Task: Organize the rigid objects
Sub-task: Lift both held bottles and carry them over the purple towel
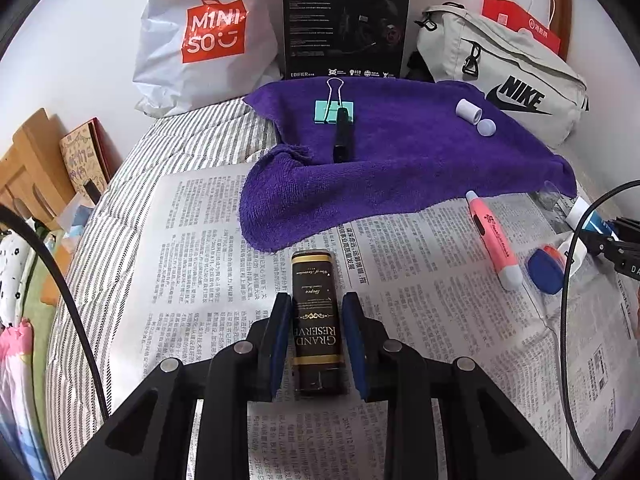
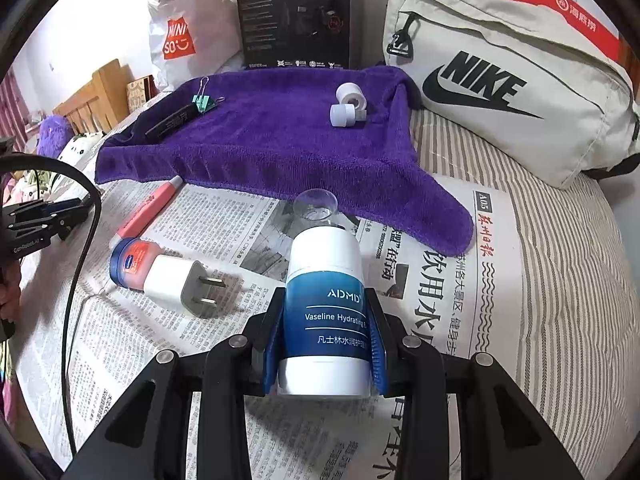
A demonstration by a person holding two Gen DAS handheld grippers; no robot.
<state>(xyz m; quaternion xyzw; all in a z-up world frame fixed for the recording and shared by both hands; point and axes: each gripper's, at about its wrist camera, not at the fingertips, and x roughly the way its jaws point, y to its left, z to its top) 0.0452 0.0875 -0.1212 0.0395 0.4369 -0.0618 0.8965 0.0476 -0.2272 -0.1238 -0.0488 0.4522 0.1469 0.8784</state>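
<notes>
A bed covered with a striped sheet held a spread newspaper (image 1: 420,320) and, farther back, a purple towel (image 1: 400,160) whose front edge overlapped the paper.

The left gripper (image 1: 318,340) lay low over the newspaper with its blue pads on either side of a dark box labelled "Grand Reserve" (image 1: 316,320). The box lay flat on the paper, and narrow gaps showed between it and each pad, so the fingers were slightly apart and not clamping it.

The right gripper (image 2: 326,336) had its two fingers pressed against the sides of a white and blue lotion bottle (image 2: 326,304) with a clear cap, which pointed toward the towel's front edge.

To the left of the bottle, on the paper, lay a white plug adapter (image 2: 176,284) touching a small blue-lidded jar (image 2: 130,262), with a pink pen (image 2: 150,208) just behind them.

On the towel sat a green binder clip (image 1: 334,110), a black tube (image 1: 342,136) and two small white cylinders (image 2: 346,106), with bare purple cloth between them.

Behind the towel stood a white Miniso bag (image 1: 200,40), a black carton (image 1: 346,20) and a grey Nike bag (image 2: 500,80).
</notes>
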